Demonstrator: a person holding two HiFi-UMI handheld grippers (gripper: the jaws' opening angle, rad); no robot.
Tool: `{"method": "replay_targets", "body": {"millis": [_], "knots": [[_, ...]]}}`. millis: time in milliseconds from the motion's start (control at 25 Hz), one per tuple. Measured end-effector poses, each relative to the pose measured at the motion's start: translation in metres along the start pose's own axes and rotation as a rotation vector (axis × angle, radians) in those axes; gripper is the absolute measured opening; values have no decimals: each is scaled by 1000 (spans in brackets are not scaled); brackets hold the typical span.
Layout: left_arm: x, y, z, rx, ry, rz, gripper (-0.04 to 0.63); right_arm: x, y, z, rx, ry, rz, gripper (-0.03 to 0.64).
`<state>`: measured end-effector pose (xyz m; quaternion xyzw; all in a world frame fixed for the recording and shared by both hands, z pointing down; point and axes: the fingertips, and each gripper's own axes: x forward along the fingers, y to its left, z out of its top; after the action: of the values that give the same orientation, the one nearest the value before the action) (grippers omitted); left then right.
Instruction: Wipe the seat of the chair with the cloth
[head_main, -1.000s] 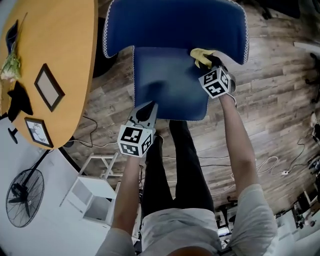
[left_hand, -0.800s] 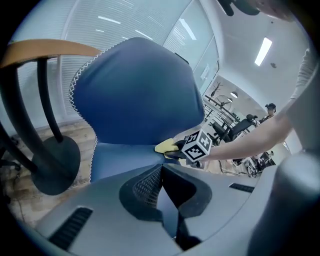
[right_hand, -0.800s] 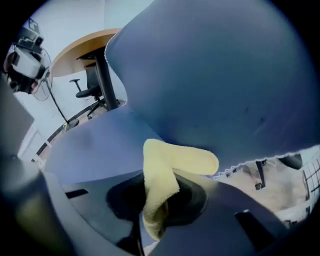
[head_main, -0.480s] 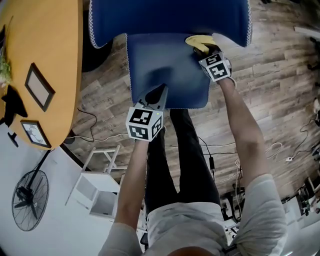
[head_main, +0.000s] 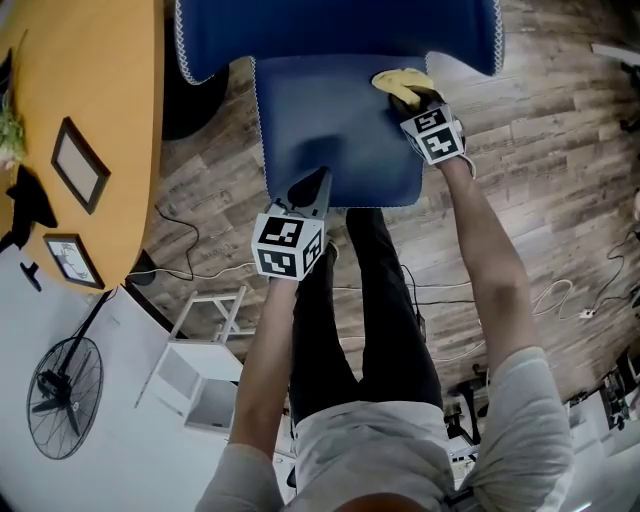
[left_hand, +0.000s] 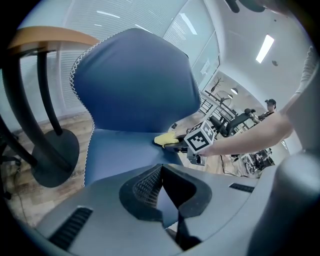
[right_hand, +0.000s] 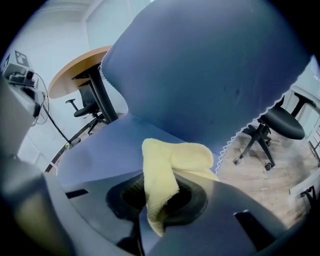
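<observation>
Left claw nudged forward over seat edge, seemingly clenched empty, right claw grasping cloth on seat

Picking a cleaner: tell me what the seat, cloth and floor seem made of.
The seat looks like matte blue fabric upholstery, smooth, with a white zigzag-stitched edge. The cloth is yellow with a fuzzy nap and folds limply, probably microfiber or terry. The floor shows grey-brown grained planks: wood or wood-look laminate, can't tell which.

Chair backrest cut by head view's top edge, cloth partly behind right gripper
</observation>
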<state>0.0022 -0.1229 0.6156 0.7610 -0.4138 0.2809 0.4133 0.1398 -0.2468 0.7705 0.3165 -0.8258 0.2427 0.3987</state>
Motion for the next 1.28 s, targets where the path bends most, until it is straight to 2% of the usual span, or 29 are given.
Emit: {"method": "replay_targets", "body": {"millis": [280, 480, 800, 1280], "knots": [[-4, -4, -3, 23, 10, 7, 26, -6, 31, -22, 14, 15, 20, 71], [-6, -8, -7, 37, 9, 3, 26, -9, 36, -29, 79, -9, -1, 71], [-16, -4, -5, 37, -17, 27, 26, -14, 41, -34, 81, -47, 2, 71], [-18, 7, -1, 27, -31, 55, 26, -25, 65, -52, 117, -59, 77, 71]]}}
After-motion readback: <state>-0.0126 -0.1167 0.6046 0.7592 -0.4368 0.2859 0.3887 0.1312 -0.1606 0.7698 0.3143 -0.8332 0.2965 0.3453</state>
